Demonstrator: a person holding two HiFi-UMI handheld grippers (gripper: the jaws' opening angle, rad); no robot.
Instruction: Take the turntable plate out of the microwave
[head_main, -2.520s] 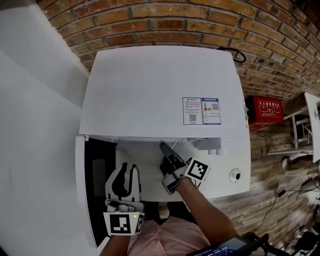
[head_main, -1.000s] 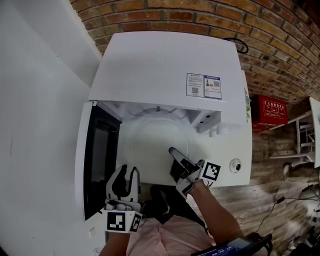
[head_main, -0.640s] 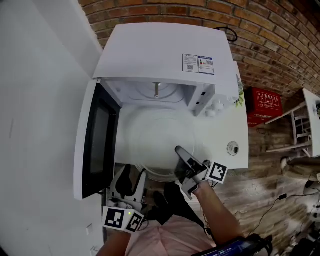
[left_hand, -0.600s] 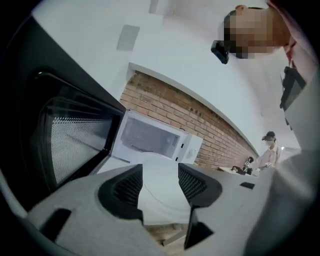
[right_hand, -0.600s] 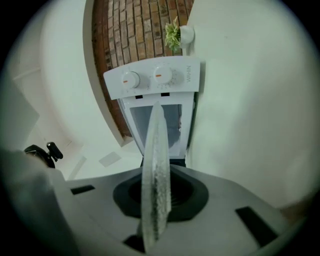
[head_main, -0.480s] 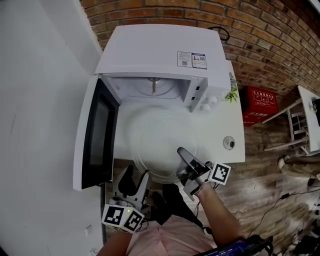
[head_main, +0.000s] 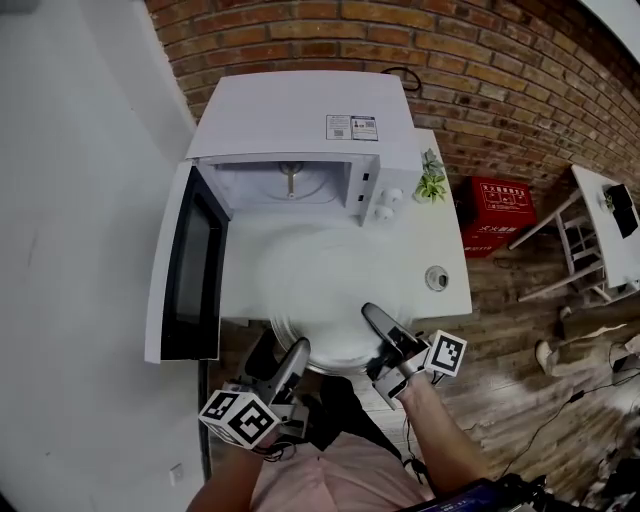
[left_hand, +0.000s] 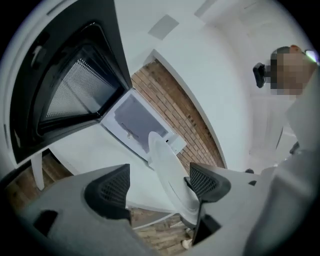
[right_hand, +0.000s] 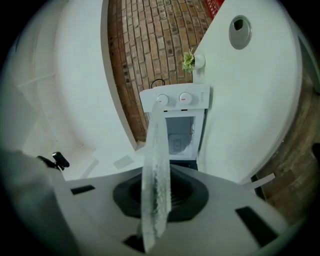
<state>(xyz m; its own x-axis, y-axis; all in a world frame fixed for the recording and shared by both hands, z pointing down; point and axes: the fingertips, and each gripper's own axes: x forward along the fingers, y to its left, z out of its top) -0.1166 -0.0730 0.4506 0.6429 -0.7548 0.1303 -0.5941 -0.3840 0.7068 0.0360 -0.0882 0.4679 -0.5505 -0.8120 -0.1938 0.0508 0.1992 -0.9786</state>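
Head view: microwave (head_main: 300, 115) on white table (head_main: 445, 250), against brick wall, door (head_main: 185, 265) swung wide open at picture left. Cavity without its plate. Turntable plate (head_main: 320, 295), clear glass, out of the microwave, held roughly level over the table's front edge. Right gripper (head_main: 375, 318) clamped on plate's near right rim. Left gripper (head_main: 282, 352) at near left rim, jaws spread. Small plant (head_main: 432, 180) at table's back right; red crate (head_main: 497, 215) on floor beyond.

Left gripper view: left gripper (left_hand: 157, 187) with jaws opening, pads wide apart. Plate (left_hand: 167, 165) seen edge-on between them, rim just beside the pad at picture right, well clear of the other pad. No squeeze on it. Open door (left_hand: 75, 95) and microwave cavity (left_hand: 132, 122) behind.

Right gripper view: right gripper (right_hand: 157, 195) pressed together on the plate (right_hand: 155, 170), rim pinched between both pads, glass running edge-on away from camera. Microwave front (right_hand: 175, 120) with two knobs beyond, plant (right_hand: 189, 60) above it in the picture.
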